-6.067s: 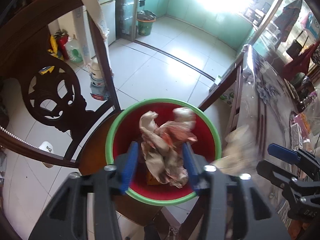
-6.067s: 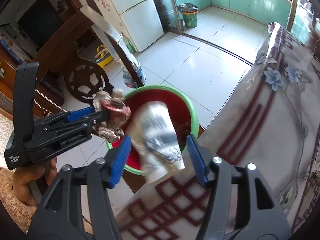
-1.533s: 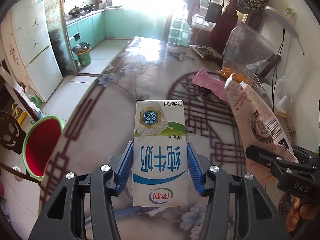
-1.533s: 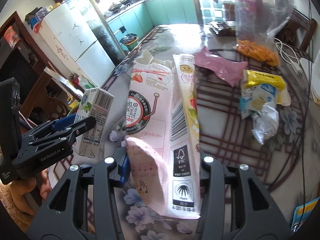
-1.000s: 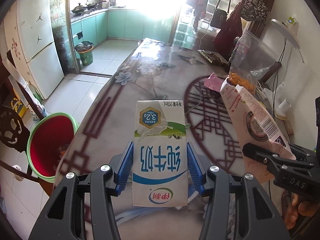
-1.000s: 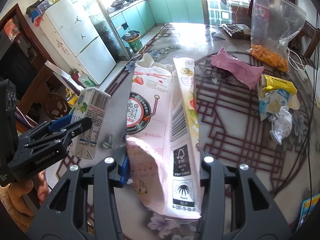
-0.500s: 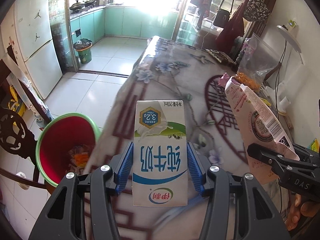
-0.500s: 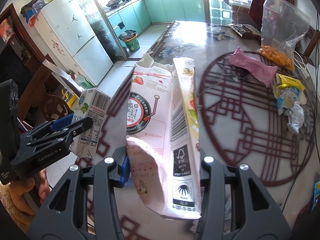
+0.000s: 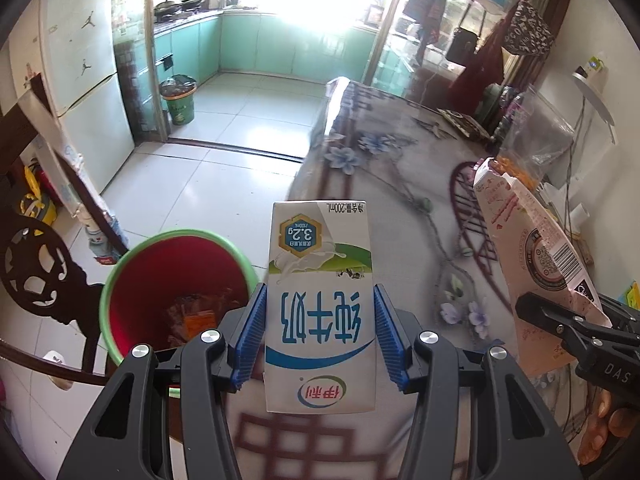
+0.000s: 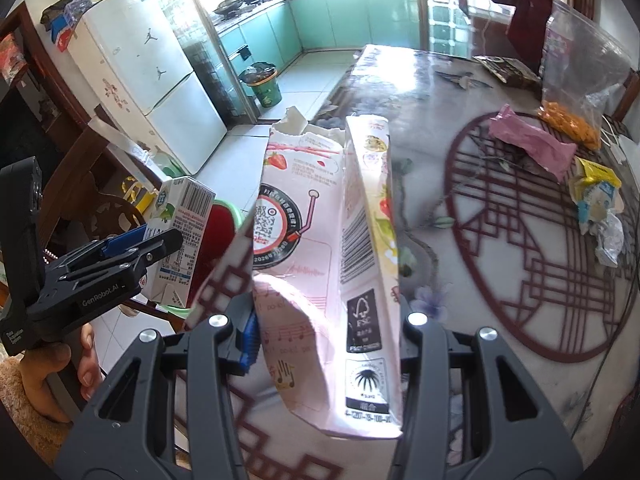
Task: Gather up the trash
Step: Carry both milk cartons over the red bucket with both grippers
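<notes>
My left gripper (image 9: pixel 318 340) is shut on a small white milk carton (image 9: pixel 320 300), held upside down over the table's left edge. Just left of it and lower stands a red bin with a green rim (image 9: pixel 176 276), with orange wrappers at its bottom. My right gripper (image 10: pixel 326 340) is shut on a tall pink crushed carton (image 10: pixel 320 248) above the table. That pink carton (image 9: pixel 532 252) shows at the right of the left wrist view, and the milk carton (image 10: pixel 180 236) with the left gripper (image 10: pixel 132 244) shows at the left of the right wrist view.
On the patterned table (image 10: pixel 500 240) lie a pink wrapper (image 10: pixel 532 144), a crumpled yellow and blue carton (image 10: pixel 596 196) and a clear bag with orange snacks (image 10: pixel 572 80). A dark carved chair (image 9: pixel 44 268) stands beside the bin. A white fridge (image 9: pixel 80 60) and a green kitchen bin (image 9: pixel 178 100) stand farther off.
Both grippers have carried their cartons toward the table's left edge. The red bin has come closer, and its inside now shows in the left wrist view. Both grips are unchanged.
</notes>
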`<state>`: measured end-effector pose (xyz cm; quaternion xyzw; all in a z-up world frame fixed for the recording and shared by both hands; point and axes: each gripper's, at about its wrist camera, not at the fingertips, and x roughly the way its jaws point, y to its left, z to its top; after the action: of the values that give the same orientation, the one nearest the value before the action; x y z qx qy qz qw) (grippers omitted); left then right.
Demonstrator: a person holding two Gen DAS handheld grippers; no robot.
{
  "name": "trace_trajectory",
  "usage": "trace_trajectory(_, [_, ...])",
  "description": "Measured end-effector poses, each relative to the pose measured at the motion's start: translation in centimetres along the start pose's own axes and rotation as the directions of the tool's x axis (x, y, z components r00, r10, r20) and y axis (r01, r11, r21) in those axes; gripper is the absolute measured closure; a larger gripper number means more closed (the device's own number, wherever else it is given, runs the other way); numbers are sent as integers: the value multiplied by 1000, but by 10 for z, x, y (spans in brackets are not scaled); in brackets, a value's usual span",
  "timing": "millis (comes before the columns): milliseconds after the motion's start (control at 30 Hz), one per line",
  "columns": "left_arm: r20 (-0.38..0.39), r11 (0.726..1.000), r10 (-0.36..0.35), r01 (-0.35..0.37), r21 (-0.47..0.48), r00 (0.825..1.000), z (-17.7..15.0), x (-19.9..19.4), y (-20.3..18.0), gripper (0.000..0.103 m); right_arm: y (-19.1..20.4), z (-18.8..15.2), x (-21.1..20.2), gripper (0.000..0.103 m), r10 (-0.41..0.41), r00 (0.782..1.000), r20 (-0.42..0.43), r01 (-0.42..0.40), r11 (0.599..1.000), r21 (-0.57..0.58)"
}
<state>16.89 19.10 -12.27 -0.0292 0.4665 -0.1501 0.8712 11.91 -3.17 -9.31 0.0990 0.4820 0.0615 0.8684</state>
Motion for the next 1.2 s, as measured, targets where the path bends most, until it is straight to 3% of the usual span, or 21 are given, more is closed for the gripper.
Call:
trace_trajectory(600, [-30, 973, 155, -158, -166, 987, -4, -1, 117, 54, 98, 33, 54, 59, 91, 993, -76, -104, 977, -185])
trace_trajectory(1200, [-123, 950, 205, -227, -212, 971, -8, 35, 155, 54, 156, 49, 97, 59, 122, 980, -157, -166, 937, -308])
